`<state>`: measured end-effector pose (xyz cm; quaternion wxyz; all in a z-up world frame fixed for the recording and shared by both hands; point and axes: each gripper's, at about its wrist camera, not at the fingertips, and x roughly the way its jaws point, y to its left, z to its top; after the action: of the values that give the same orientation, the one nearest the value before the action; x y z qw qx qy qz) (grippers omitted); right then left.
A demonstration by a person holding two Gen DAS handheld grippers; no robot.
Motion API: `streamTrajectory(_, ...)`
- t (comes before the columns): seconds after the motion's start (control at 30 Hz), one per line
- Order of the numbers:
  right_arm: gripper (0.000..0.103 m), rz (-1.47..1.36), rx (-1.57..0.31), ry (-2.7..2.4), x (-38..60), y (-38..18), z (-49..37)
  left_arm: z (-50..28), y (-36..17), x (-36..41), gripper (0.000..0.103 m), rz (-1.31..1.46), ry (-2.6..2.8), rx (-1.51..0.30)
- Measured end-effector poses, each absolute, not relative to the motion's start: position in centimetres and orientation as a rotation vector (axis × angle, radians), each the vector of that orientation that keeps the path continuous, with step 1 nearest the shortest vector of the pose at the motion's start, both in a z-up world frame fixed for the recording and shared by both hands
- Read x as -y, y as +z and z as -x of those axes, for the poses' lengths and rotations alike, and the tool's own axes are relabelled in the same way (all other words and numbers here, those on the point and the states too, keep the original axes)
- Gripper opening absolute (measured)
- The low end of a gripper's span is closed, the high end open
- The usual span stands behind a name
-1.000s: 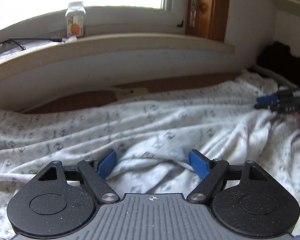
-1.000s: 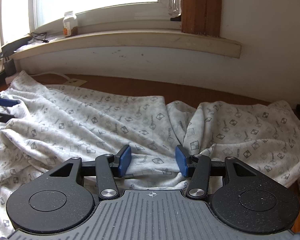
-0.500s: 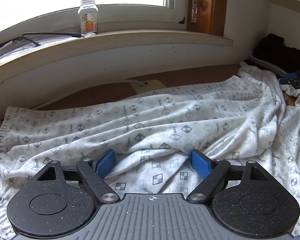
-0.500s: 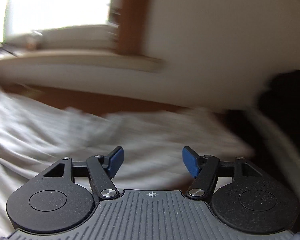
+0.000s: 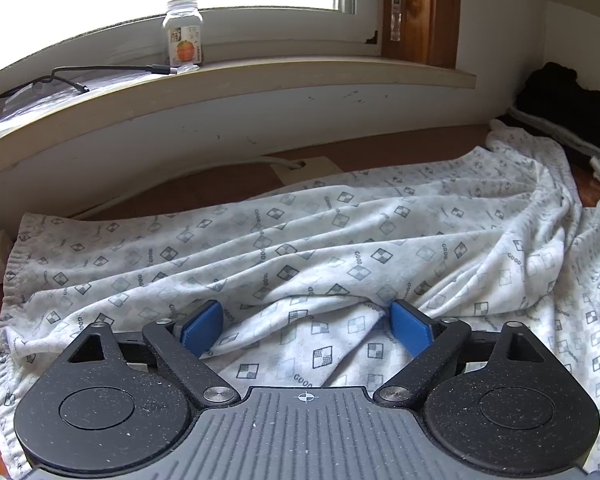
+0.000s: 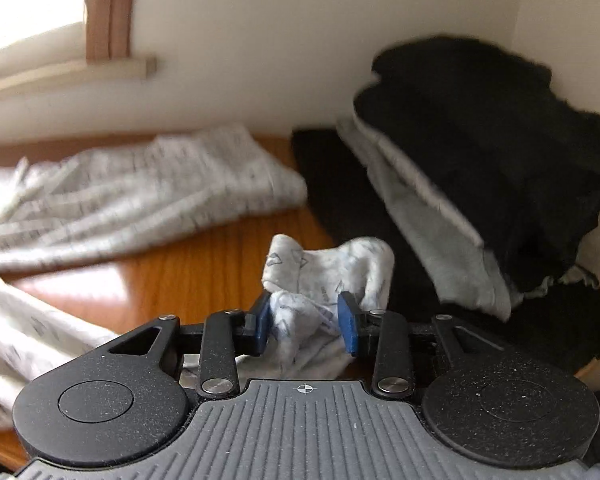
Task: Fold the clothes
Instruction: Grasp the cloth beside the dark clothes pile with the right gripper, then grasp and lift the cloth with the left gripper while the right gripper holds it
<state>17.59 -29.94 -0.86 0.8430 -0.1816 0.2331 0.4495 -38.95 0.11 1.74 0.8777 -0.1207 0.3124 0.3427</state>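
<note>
Left gripper [image 5: 306,326]: low and level over the wooden table [image 5: 204,192], blue fingers [image 5: 202,326] spread wide, a fabric ridge lying loose between them.
Printed white garment [image 5: 340,240]: spread rumpled across the table below the windowsill [image 5: 220,80].
Right gripper [image 6: 306,322]: level, pointing at the stack of dark clothes [image 6: 480,140]; jaws narrowed, pinching a bunched corner of the garment [image 6: 320,272] above the tabletop.
</note>
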Motion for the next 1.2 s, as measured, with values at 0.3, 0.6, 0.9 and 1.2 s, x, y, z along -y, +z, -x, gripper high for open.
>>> streamTrajectory(0.3,0.036,0.096,-0.664,1.056,24.7,-0.8,-20.0,38.9,1.7,-0.1,0.094,0.255,0.724,-0.653)
streamTrajectory(0.6,0.039,0.039,-0.840,0.995,20.4,-2.1,-22.5,37.0,3.0,1.4,0.082,0.200,0.709,-0.674)
streamTrajectory(0.9,0.028,0.110,-0.876,0.982,17.6,-1.3,-23.4,30.5,5.1,7.0,0.079,0.117,0.549,-0.635)
streamTrajectory(1.2,0.003,0.013,-0.682,0.993,20.1,3.9,-23.3,26.9,3.7,7.9,0.040,0.072,0.506,-0.642)
